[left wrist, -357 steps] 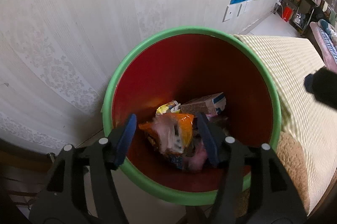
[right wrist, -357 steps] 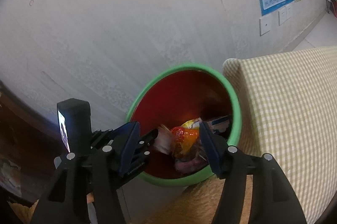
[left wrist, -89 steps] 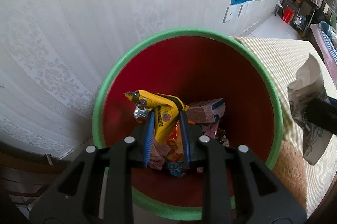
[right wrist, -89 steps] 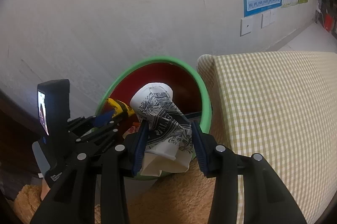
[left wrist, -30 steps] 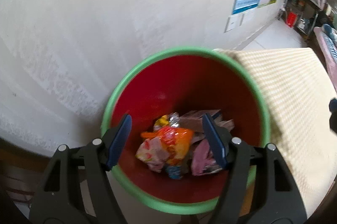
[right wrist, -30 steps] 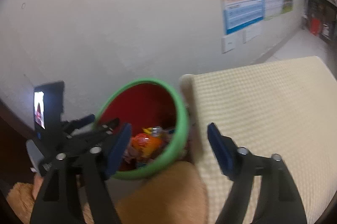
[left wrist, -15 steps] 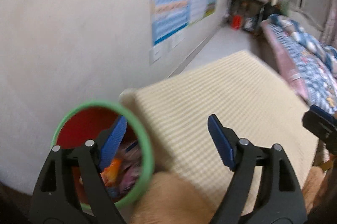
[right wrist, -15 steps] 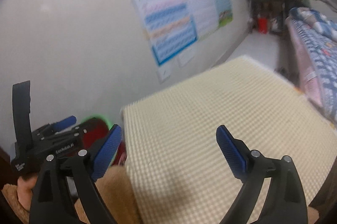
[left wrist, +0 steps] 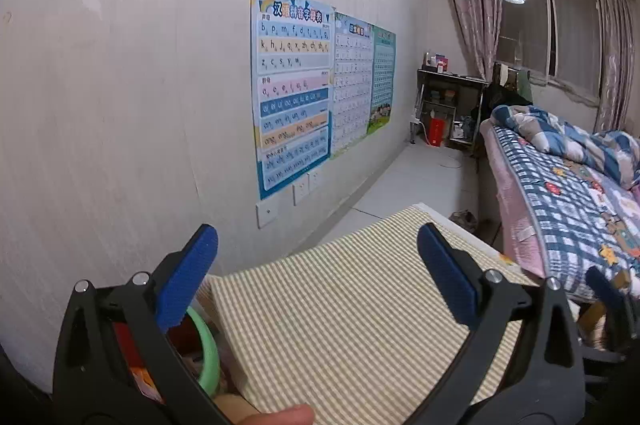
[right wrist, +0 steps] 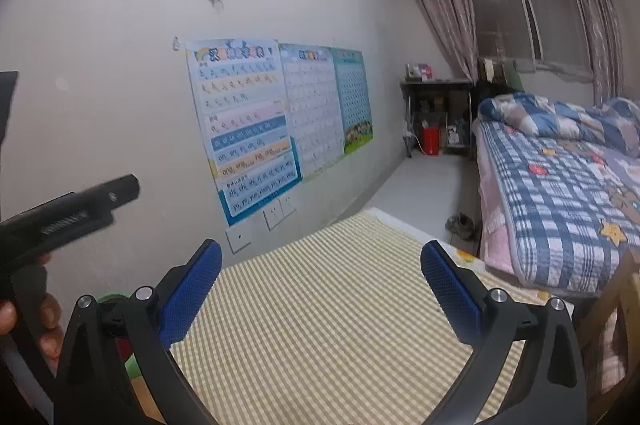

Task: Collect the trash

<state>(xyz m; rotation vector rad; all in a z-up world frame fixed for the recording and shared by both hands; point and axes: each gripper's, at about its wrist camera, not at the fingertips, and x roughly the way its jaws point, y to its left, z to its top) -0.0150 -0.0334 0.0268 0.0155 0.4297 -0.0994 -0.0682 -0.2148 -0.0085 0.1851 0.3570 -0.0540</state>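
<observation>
Hovering over the checked tablecloth (left wrist: 360,313), the left gripper (left wrist: 320,277) stands with its blue pads spread wide and nothing between them, and the right gripper (right wrist: 320,289) is just as wide and just as empty. Down at the near left, the green-rimmed red bin (left wrist: 206,349) sits tight against the table's end, with bright snack wrappers (left wrist: 140,381) showing inside it; in the right wrist view only a sliver of its rim shows behind the left finger. No loose trash shows on the cloth from either view, so the chief risk is a blind sweep: with both cameras aimed across the room, a gripper swinging back could clip the bin's rim and tip the wrappers out, or the two tools could knock together, since they sit close. Farther off, something small and dark lies on the floor (right wrist: 460,225) beside the quilted bed (right wrist: 560,193); whether it is trash cannot be told, and grabbing it on a guess could be a mistake. Beyond stand the wall posters (left wrist: 292,89) and a cluttered shelf (left wrist: 444,105).
</observation>
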